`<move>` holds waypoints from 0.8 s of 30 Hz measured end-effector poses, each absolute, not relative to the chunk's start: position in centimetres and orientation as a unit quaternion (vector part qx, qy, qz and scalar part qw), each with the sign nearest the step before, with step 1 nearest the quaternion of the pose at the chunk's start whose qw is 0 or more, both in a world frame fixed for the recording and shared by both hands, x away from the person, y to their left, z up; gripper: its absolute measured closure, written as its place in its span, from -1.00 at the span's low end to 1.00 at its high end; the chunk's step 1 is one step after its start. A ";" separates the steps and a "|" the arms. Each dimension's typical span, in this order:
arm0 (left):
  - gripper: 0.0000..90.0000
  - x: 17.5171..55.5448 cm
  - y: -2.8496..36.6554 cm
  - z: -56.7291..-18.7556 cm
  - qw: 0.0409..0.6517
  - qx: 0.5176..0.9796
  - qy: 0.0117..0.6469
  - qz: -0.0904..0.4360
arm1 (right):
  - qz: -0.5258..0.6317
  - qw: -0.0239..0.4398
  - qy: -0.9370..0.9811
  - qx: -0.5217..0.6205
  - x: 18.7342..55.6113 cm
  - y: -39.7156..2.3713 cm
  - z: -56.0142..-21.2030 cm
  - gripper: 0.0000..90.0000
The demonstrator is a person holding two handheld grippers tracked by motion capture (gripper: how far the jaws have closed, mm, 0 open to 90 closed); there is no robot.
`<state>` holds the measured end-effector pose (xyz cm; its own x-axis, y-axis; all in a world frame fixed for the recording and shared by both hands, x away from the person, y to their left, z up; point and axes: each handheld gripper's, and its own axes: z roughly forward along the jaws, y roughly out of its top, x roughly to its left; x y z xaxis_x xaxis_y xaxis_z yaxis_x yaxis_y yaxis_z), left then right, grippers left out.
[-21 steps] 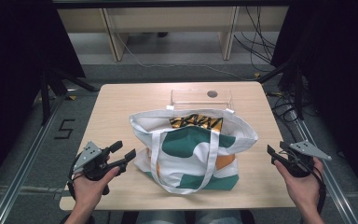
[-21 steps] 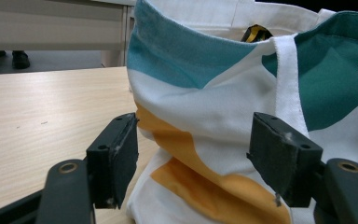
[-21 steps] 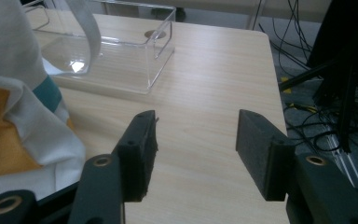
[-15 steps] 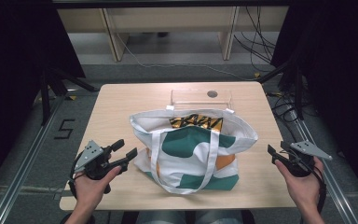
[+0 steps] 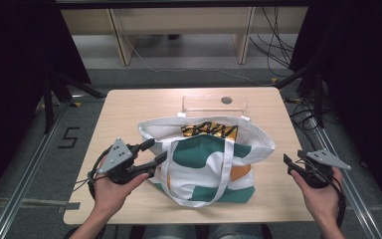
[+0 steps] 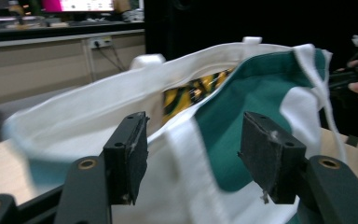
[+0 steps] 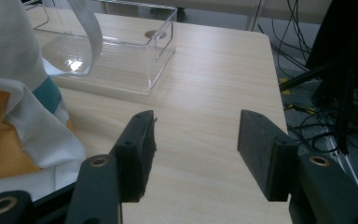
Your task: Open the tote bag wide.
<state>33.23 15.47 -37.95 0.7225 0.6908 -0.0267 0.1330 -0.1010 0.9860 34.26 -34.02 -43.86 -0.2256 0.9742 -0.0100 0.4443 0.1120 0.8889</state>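
Left hand-held gripper (image 5: 151,154) (jaws apart) at tote bag (image 5: 204,159) rim

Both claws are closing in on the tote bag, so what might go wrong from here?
1. The left claw stands open around the white-and-green canvas tote bag's limp near rim; it may pinch only one layer or the white strap.
2. Tugging could shove the bag into the clear plastic box behind it.

Each black gripper (image 5: 149,154) carries 2 padded jaws, brass-ringed screws, a grey triangular plate and cable.
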 end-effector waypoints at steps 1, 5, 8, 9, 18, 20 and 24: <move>-0.09 33.5 14.9 -37.7 0.602 0.710 0.286 0.227 | 0.405 0.327 0.670 0.529 34.3 -34.0 -43.9 0.04; -0.09 34.3 12.9 -36.9 0.595 0.724 0.268 0.223 | 0.410 0.316 0.661 0.543 34.2 -34.1 -43.9 0.03; -0.09 35.0 11.8 -36.8 0.587 0.736 0.259 0.214 | 0.409 0.317 0.664 0.540 34.4 -34.3 -44.1 0.03; -0.08 35.2 11.4 -36.8 0.584 0.740 0.256 0.212 | 0.410 0.308 0.662 0.547 34.4 -34.3 -44.2 0.03; -0.02 36.9 9.1 -36.2 0.559 0.769 0.228 0.210 | 0.403 0.321 0.674 0.529 34.8 -34.5 -44.3 0.03; 0.02 37.5 8.6 -36.1 0.551 0.777 0.225 0.205 | 0.410 0.303 0.662 0.549 34.5 -34.1 -44.2 0.03; 0.13 38.3 8.0 -36.1 0.534 0.789 0.232 0.199 | 0.411 0.309 0.672 0.533 34.6 -34.4 -44.2 0.03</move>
<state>38.29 8.04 -36.11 0.8134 0.5779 0.0670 0.1525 -0.3230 0.9340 34.64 -34.38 -44.23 -0.2401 0.9705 0.0231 0.4619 0.0933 0.8820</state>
